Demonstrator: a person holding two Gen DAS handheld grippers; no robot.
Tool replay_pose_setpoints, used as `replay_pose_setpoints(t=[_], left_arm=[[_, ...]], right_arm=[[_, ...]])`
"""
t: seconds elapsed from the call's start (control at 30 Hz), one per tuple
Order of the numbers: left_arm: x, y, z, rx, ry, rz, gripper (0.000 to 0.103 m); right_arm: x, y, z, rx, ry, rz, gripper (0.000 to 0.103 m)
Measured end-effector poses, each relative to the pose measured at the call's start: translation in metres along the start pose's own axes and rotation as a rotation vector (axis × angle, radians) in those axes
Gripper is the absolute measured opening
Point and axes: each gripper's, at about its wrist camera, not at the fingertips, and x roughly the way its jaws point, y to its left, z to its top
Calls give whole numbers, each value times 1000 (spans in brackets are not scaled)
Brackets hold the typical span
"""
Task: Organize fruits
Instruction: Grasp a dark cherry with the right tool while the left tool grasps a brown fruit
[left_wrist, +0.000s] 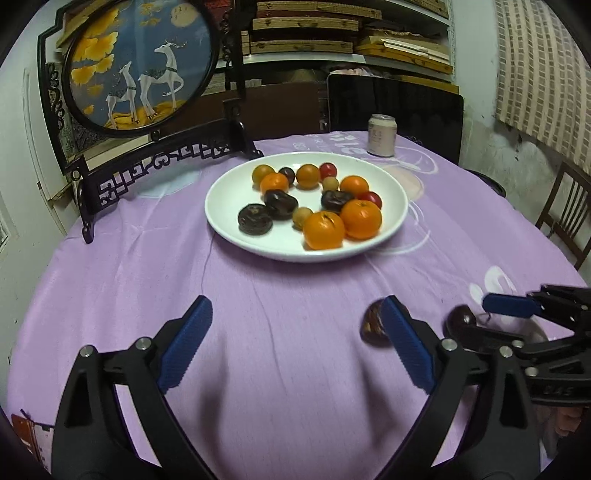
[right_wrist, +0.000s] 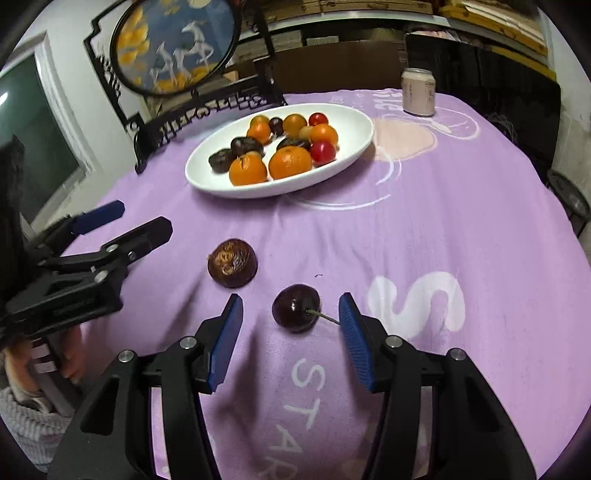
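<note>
A white plate (left_wrist: 229, 225) (right_wrist: 207, 177) holds several oranges, dark fruits, red and yellowish small fruits. Two fruits lie loose on the purple cloth: a dark cherry (right_wrist: 295, 307) (left_wrist: 460, 321) with a stem and a brown chestnut-like fruit (right_wrist: 232, 267) (left_wrist: 371, 323). My right gripper (right_wrist: 291, 310) is open with the cherry between its blue pads, apart from both. My left gripper (left_wrist: 295, 325) is open and empty; the brown fruit lies just past its right finger (left_wrist: 404, 343). The left gripper also shows in the right wrist view (right_wrist: 125, 225).
A pale drink can (left_wrist: 382, 134) (right_wrist: 418, 91) stands behind the plate. A round deer screen on a black carved stand (left_wrist: 140, 62) (right_wrist: 173, 48) is at the table's back left. A dark chair back (left_wrist: 399, 107) and shelves stand behind the table.
</note>
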Motion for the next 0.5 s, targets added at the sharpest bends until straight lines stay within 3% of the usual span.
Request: replay_pose_setpoints(t=[0.2, 0.3, 0.5], left_arm=[[8, -3, -3, 18, 32, -15, 95], [9, -9, -4, 39, 34, -21, 95], [14, -26, -9, 88, 55, -68, 95]], right_arm=[[16, 6, -4, -75, 45, -42, 53], [20, 9, -6, -116, 47, -76, 29], [1, -7, 1, -62, -9, -58, 30]])
